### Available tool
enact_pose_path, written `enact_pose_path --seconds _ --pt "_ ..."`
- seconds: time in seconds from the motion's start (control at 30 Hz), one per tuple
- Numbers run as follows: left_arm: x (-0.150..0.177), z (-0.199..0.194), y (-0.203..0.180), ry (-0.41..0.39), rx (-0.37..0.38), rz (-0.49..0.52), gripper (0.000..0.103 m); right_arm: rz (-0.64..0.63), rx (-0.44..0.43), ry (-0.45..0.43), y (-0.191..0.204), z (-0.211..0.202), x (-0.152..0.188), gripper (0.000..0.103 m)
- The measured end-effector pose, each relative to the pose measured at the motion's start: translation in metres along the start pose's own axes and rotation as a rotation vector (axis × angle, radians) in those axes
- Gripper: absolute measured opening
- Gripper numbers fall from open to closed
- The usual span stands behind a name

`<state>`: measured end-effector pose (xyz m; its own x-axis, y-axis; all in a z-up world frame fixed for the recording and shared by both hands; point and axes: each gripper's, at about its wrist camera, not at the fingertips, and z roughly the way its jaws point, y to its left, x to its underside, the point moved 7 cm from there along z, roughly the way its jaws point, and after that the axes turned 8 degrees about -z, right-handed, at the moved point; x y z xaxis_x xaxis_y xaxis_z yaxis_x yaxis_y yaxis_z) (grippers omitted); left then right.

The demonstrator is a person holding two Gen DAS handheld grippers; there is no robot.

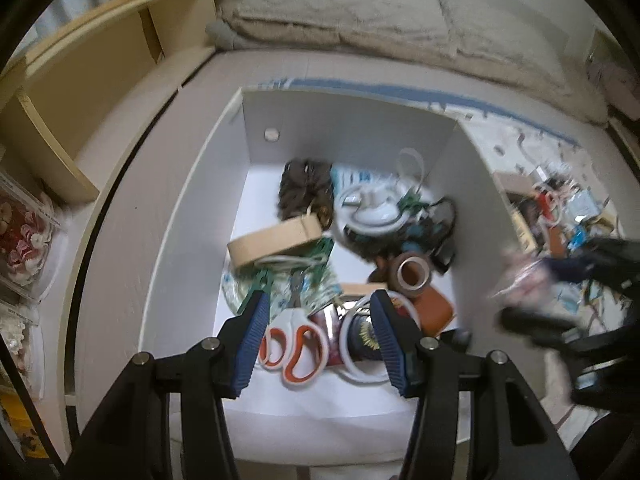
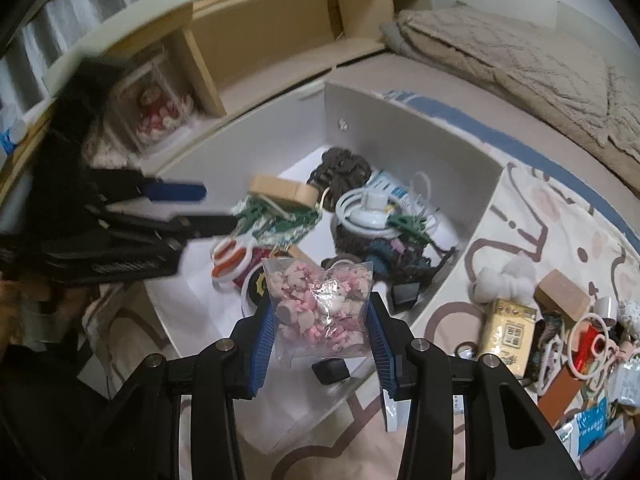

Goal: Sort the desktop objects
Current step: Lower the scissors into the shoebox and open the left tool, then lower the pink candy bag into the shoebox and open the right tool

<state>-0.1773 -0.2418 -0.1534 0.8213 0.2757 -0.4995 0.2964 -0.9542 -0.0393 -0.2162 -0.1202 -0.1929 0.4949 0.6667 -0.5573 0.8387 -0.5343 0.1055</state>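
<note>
The right gripper (image 2: 320,322) clamps a clear bag of pink trinkets (image 2: 320,308) above the white box's (image 2: 404,136) near edge; the left gripper (image 1: 318,336) hangs empty, parted, over scissors (image 1: 294,346); next, lower and release inside.

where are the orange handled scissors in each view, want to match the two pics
Left wrist view: the scissors lie low in the middle, in the white box, between the open left gripper's fingers as seen from here.
Right wrist view: the scissors sit left of centre, just beyond and left of the clear bag of pink pieces that the right gripper grips.
Shared landmark: the tan cardboard box beyond the scissors.
</note>
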Motion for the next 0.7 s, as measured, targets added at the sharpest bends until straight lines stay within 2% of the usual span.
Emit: enact_pose_path --seconds 0.17,0.37,0.7 --pt "-0.016 -0.019 0.009 -0.107 -0.008 -0.059 0.052 -0.050 0.012 0.077 0.010 0.020 0.006 0.044" --pt "-0.031 -0.039 0.032 -0.218 -0.004 -0.156 0.052 -0.094 0.025 0.129 0.018 0.034 0.011 0.044" --pt "-0.036 -0.066 0.048 -0.356 -0.036 -0.175 0.052 -0.118 0.051 0.180 0.019 0.047 0.012 0.044"
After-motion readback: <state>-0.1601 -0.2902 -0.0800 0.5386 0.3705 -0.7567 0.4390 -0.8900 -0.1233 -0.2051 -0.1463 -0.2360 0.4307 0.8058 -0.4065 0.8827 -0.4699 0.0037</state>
